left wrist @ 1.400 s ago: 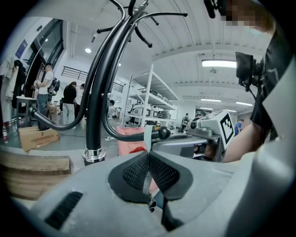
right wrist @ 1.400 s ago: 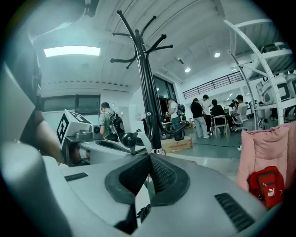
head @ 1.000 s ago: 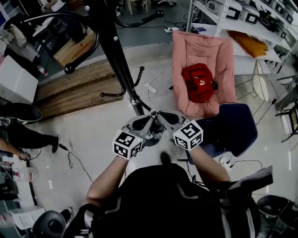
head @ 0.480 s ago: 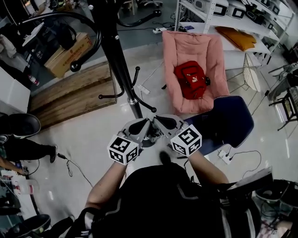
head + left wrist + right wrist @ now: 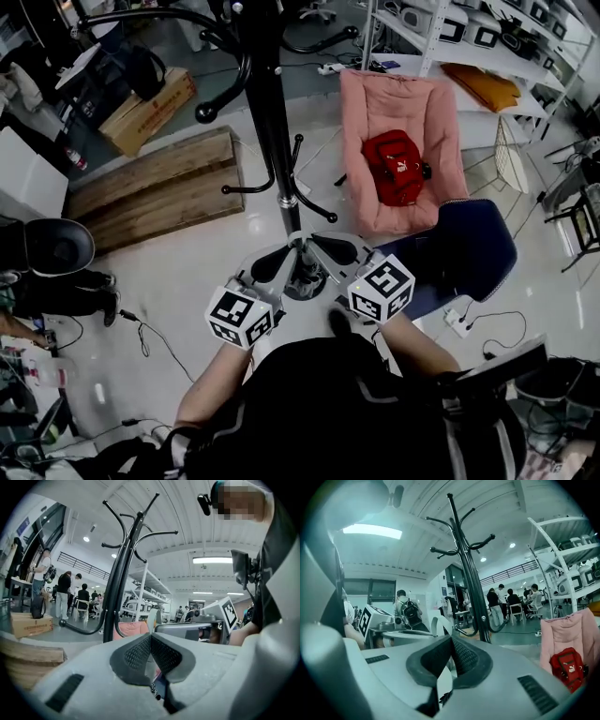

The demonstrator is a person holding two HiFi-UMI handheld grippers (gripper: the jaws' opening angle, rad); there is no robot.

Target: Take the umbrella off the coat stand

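Pink padded bed (image 5: 361, 112) on the floor has a red bag (image 5: 397, 167) lying in it (roughly mid-cushion). The coat stand (image 5: 272, 122) is black, a straight pole with curved, ball-tipped arms. Honestly can't pick out the umbrella on it in any view. The left gripper (image 5: 150, 641) and right gripper (image 5: 451, 644) are both pinched closed on nothing, tips side by side near the stand's base.

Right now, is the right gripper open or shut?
Shut, empty. In the right gripper view, the right gripper shows its pads meeting at the tips, nothing between; the coat stand stands beyond, untouched.
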